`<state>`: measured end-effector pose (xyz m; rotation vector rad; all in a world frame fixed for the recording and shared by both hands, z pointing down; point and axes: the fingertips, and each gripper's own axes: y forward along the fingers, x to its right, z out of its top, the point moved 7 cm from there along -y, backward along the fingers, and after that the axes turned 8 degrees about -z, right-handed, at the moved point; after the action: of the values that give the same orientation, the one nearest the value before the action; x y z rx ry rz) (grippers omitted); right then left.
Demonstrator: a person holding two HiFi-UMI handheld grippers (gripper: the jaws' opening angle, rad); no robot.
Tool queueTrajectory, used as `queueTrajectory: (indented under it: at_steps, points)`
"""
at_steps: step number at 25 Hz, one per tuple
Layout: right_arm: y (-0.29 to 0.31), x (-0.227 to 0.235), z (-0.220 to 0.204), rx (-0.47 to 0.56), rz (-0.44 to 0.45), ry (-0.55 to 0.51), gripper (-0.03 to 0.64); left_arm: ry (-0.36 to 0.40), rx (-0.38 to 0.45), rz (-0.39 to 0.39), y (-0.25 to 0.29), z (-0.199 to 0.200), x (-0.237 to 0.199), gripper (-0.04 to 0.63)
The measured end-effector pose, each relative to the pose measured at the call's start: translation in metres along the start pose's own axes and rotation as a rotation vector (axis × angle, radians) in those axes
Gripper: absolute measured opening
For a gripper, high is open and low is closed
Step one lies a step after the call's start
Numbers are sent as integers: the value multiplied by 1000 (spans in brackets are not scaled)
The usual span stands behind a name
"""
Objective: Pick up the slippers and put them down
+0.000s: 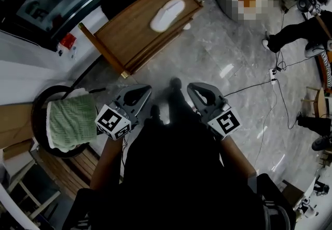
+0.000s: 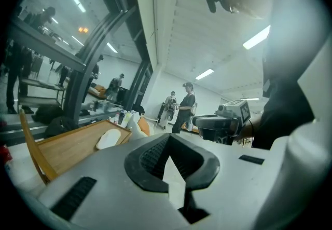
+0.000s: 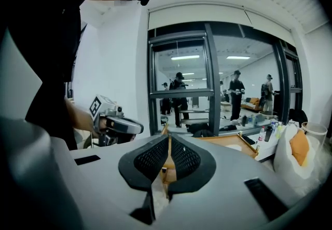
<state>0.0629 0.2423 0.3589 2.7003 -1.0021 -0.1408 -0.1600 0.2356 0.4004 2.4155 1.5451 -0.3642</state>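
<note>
White slipper (image 1: 167,14), seemingly one of a pair, lies on the wooden tray (image 1: 120,42), well apart from both tools. Left gripper (image 1: 140,93) and right gripper (image 1: 198,92) are carried near the body, jaws pressed together and empty, since nothing is within reach yet.

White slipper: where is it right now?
Head view, upper centre: the flat white slipper lies on the rimmed wooden tray, toward its far right end. The left gripper view shows it left of centre, on that tray.
</note>
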Motion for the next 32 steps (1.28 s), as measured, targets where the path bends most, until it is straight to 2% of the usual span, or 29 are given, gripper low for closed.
queueTrajectory:
  at_steps: [4, 9, 13, 19, 24, 28, 32]
  points:
    - [10, 28, -6, 28, -5, 24, 26, 9, -21, 3, 26, 6, -11, 12]
    - [28, 85, -1, 61, 10, 47, 26, 20, -56, 17, 75, 24, -34, 12]
    - [43, 133, 2, 52, 66, 71, 26, 28, -123, 90, 111, 26, -63, 12]
    - [58, 197, 4, 47, 174, 71, 26, 9, -134, 181, 153, 52, -88, 12]
    - [83, 228, 3, 44, 227, 97, 26, -5, -149, 251, 163, 65, -109, 12]
    - [104, 246, 3, 41, 230, 138, 26, -30, -166, 303, 160, 67, -130, 12]
    - [135, 261, -3, 7, 232, 122, 26, -17, -146, 312, 158, 71, -157, 12]
